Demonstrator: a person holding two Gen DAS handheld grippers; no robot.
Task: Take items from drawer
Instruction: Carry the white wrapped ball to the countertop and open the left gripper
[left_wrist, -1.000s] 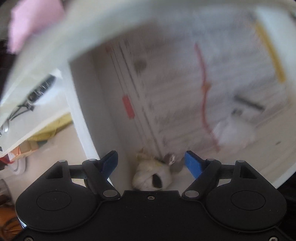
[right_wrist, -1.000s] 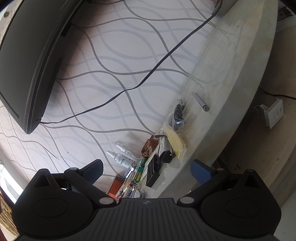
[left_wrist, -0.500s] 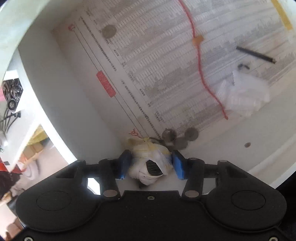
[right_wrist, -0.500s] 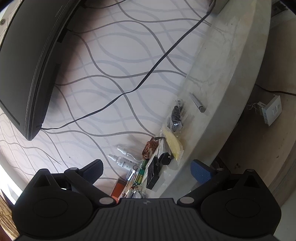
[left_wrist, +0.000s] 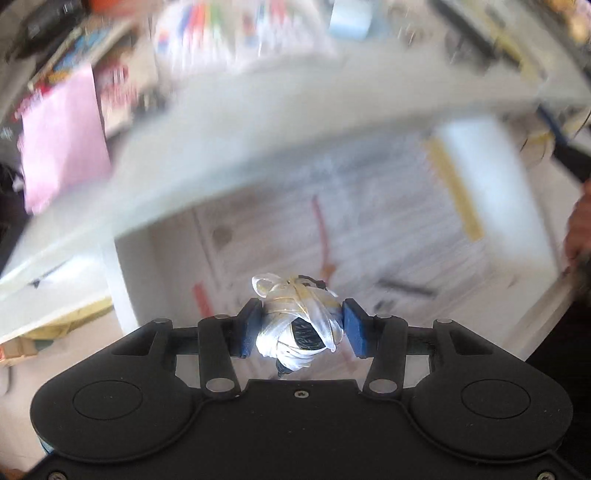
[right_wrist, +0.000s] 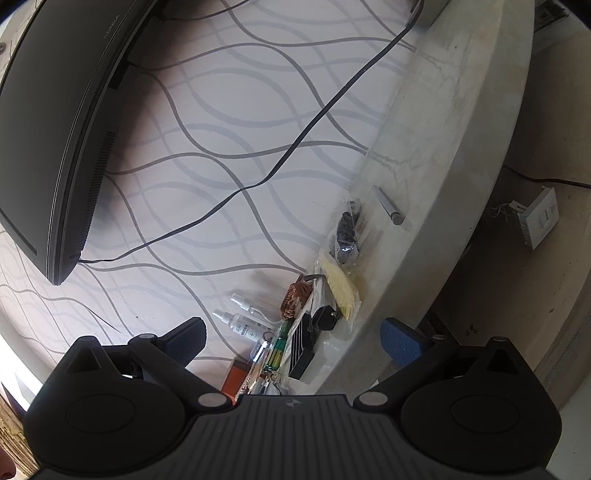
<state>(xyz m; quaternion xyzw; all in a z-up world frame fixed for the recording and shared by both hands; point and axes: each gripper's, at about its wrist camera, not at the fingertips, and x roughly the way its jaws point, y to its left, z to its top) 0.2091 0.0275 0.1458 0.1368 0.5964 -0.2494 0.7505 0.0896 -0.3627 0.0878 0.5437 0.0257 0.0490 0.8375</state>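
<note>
One white open drawer (left_wrist: 133, 258), paper-lined, fills mid-frame behind the left claw (left_wrist: 301, 328). That claw clamps a small dark bundle wrapped in clear plastic film (left_wrist: 295, 321), lower centre, clear of the drawer floor. Judged light, soft, slippery; side grip across its middle suits. Right claw (right_wrist: 293, 338) stands wide, empty, over the pale worktop (right_wrist: 443, 147).

The wrapped bundle (left_wrist: 299, 325) sits between the left tongs (left_wrist: 300, 328), above the drawer (left_wrist: 369, 229).
</note>
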